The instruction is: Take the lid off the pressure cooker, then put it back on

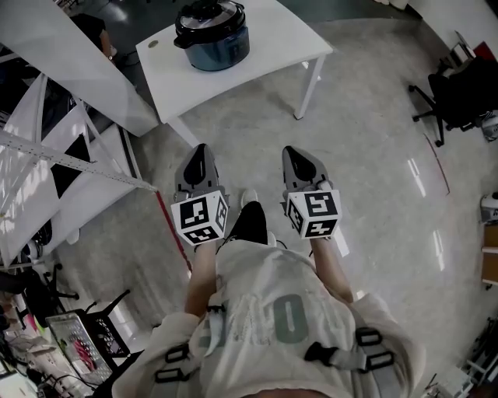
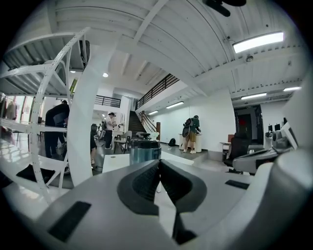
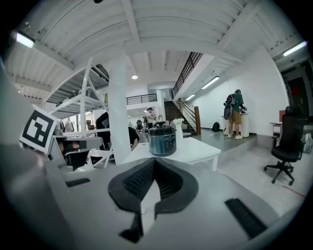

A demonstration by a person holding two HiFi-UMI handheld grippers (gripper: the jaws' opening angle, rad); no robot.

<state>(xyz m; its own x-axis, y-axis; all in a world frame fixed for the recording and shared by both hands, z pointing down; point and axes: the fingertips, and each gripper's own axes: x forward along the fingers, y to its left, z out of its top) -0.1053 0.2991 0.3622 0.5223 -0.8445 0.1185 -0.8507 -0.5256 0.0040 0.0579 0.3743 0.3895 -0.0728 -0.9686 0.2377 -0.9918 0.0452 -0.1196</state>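
Ahead, cooker (image 1: 212, 35) on table (image 1: 280, 43), rack (image 1: 70, 162) beside

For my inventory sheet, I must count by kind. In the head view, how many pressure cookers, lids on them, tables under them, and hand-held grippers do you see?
pressure cooker: 1
lid: 1
white table: 1
grippers: 2 (left gripper, right gripper)
Total: 5

A pale cream sweatshirt (image 1: 261, 284) with large grey-green print is worn, crossed by grey harness straps (image 1: 346, 356) with black buckles. The grey plastic left gripper (image 1: 201, 151) and right gripper (image 1: 292, 154) are each fitted with black ribbed pads (image 2: 145, 181) and a white cube (image 1: 201, 218) bearing black square markers.
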